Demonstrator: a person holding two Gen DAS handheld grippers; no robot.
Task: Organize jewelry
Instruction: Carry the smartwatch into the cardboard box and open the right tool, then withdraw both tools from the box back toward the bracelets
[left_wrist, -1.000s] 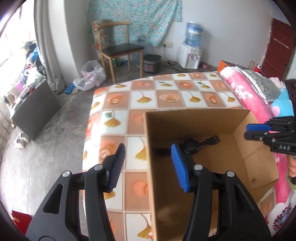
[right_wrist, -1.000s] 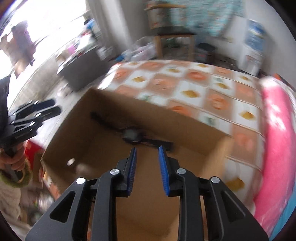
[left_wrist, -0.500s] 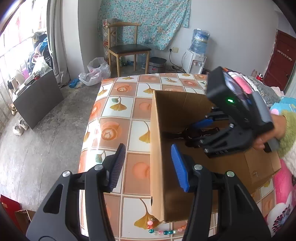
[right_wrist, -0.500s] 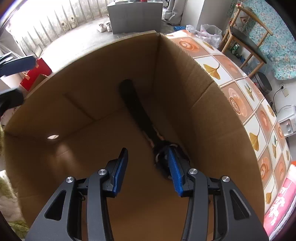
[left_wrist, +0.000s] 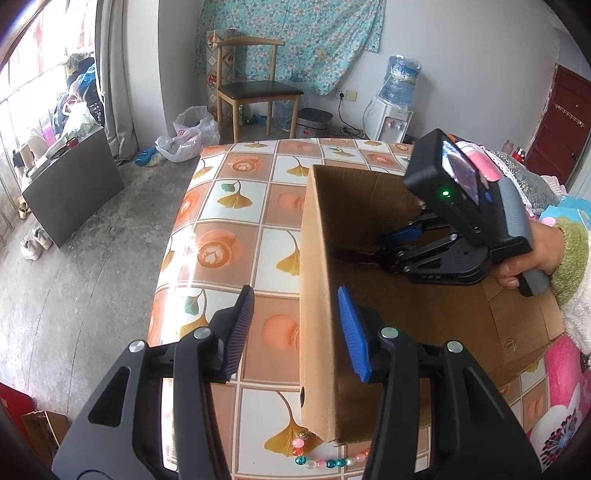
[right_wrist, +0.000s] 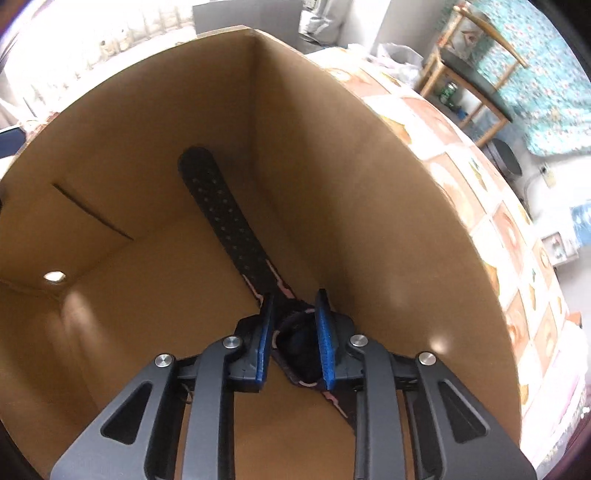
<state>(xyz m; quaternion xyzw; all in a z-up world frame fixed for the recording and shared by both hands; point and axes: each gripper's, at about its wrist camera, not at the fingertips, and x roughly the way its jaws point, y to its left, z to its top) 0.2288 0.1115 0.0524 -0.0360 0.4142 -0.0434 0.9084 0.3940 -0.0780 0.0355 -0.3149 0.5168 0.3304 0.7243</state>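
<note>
From the left wrist view, the left tongs (left_wrist: 295, 328) straddle the cardboard box (left_wrist: 317, 295) wall, jaws easing inward without touching it; a bead bracelet (left_wrist: 325, 461) lies on the table (left_wrist: 221, 221). From the right wrist view, the right tongs (right_wrist: 293, 332), above the box a second ago, now close around the watch (right_wrist: 295, 339) on the box floor, likely repositioning it.

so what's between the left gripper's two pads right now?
The cardboard box side wall stands in the gap of the left gripper, jaws closing, pads not yet touching it. Left wrist view shows this.
</note>
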